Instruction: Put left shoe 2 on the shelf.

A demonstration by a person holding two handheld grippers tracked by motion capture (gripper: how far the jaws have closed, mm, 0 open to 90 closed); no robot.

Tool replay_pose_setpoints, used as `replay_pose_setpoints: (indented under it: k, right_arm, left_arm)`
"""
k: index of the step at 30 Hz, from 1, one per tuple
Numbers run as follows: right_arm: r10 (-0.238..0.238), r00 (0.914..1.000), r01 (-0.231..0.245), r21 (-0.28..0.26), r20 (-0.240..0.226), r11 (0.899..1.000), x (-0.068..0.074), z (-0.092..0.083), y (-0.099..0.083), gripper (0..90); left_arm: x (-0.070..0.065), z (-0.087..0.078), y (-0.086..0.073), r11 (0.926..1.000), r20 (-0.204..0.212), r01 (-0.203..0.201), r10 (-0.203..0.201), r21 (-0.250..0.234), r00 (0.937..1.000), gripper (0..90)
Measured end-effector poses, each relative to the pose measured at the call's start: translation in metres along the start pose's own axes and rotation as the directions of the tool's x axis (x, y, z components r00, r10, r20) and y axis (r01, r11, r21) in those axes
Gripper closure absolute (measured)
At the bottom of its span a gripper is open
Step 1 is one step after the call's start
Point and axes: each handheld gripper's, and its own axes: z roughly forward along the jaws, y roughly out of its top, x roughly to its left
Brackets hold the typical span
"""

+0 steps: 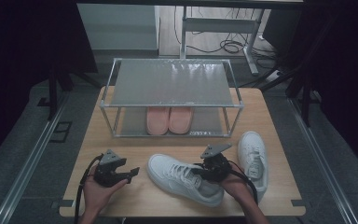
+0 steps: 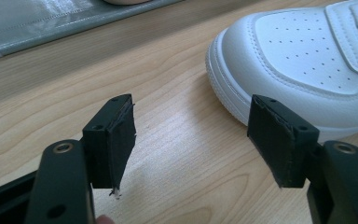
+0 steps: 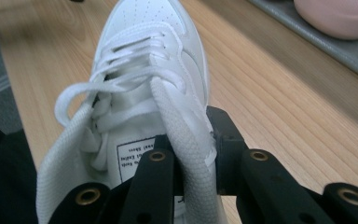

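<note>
One white lace-up sneaker point(image 1: 182, 179) lies on the wooden table point(image 1: 98, 140) near the front, its toe pointing left. My right gripper point(image 1: 200, 171) is shut on the side of the collar of this sneaker point(image 3: 144, 56); in the right gripper view the right gripper point(image 3: 191, 140) has one jaw inside the shoe and one outside. My left gripper point(image 1: 133, 173) hovers open just left of the toe. In the left gripper view the left gripper point(image 2: 196, 130) holds nothing, and the sneaker's toe point(image 2: 303, 60) lies just past its right jaw. The second white sneaker point(image 1: 253, 156) lies at the right.
A metal-framed two-level shoe rack point(image 1: 172, 84) stands at the back of the table. A pair of pink shoes point(image 1: 169, 120) sits on its lower shelf, one pink shoe point(image 3: 340, 16) being near my right gripper. Bare wood lies left of the sneakers.
</note>
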Motion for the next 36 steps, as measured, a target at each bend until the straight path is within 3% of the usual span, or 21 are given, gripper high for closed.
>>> replay_pose_setpoints:
  k: [7,12,20,36]
  right_arm:
    - [0.015,0.9999,-0.015,-0.062,0.003,0.998,0.001,-0.005,-0.001,80.7]
    - [-0.009,0.9999,0.010,-0.109,0.015,0.994,0.001,-0.011,0.000,80.7]
    - [0.013,0.9998,-0.010,-0.191,0.015,0.982,0.002,-0.023,0.004,80.6]
    - [0.024,0.9987,-0.011,-0.275,0.045,0.961,-0.001,-0.044,0.022,80.7]
  left_arm:
    - [0.000,0.000,0.000,1.0000,-0.002,0.004,-0.004,0.001,1.0000,32.7]
    - [0.000,0.001,0.000,1.0000,-0.002,0.006,-0.006,0.002,1.0000,32.7]
    - [0.000,0.001,0.000,1.0000,-0.003,0.005,-0.005,0.004,1.0000,32.7]
    - [0.000,0.003,-0.001,0.9999,-0.003,0.007,-0.007,0.011,1.0000,33.0]
